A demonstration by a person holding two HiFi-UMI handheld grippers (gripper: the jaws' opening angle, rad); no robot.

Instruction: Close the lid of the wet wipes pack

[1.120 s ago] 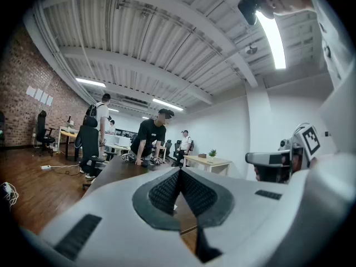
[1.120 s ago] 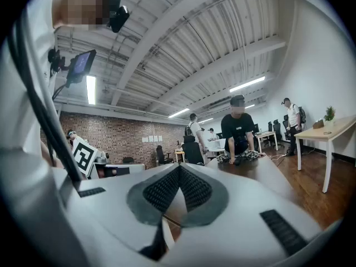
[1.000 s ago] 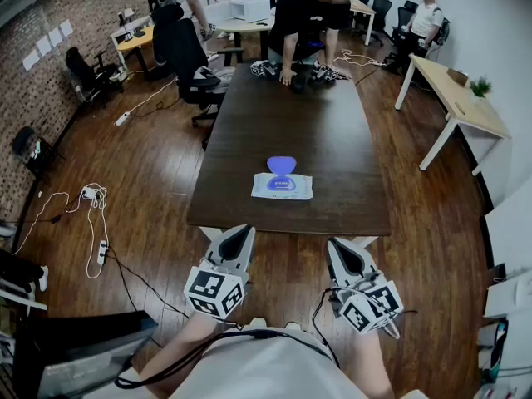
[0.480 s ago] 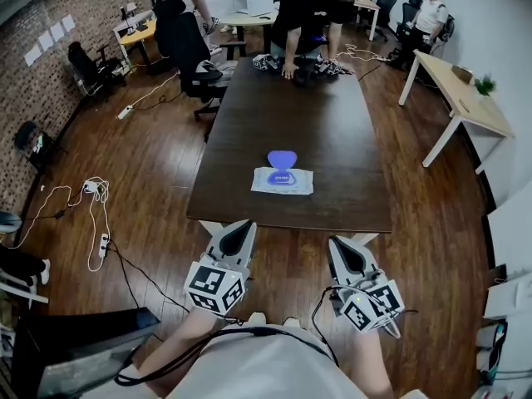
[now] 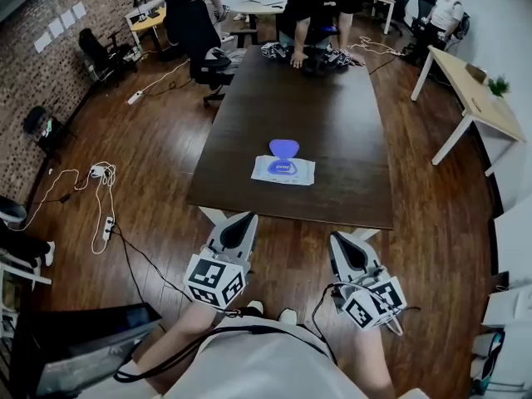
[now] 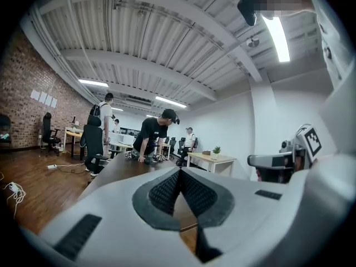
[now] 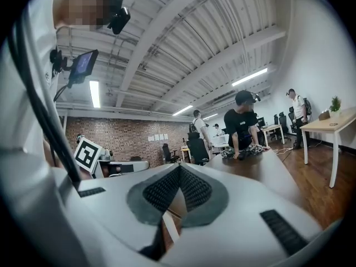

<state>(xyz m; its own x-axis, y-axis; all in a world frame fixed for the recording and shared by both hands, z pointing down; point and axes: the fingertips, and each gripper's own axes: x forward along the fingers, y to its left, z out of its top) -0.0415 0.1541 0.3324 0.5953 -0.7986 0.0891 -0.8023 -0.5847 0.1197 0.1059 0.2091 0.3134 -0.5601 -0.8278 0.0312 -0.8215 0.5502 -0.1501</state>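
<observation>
Both the left gripper (image 5: pixel 243 221) and the right gripper (image 5: pixel 339 243) hung over the floor just short of the dark table's (image 5: pixel 349 140) near edge. Bare tabletop ran from that edge to the wet wipes pack (image 5: pixel 283 171), its open lid (image 5: pixel 283 147) at the far side. A leaning person (image 5: pixel 312 2) and clutter (image 5: pixel 322 58) took up the far end, well apart.

No writing can be read anywhere. The wet wipes pack (image 5: pixel 283 170) carries a blue label too small to make out; the paper sheets (image 5: pixel 60 28) on the brick wall (image 5: pixel 25 86) are likewise illegible

White left gripper (image 5: pixel 239 221) and right gripper (image 5: pixel 341 241), marker cubes (image 5: pixel 214 281), black cable (image 5: pixel 179 352)
</observation>
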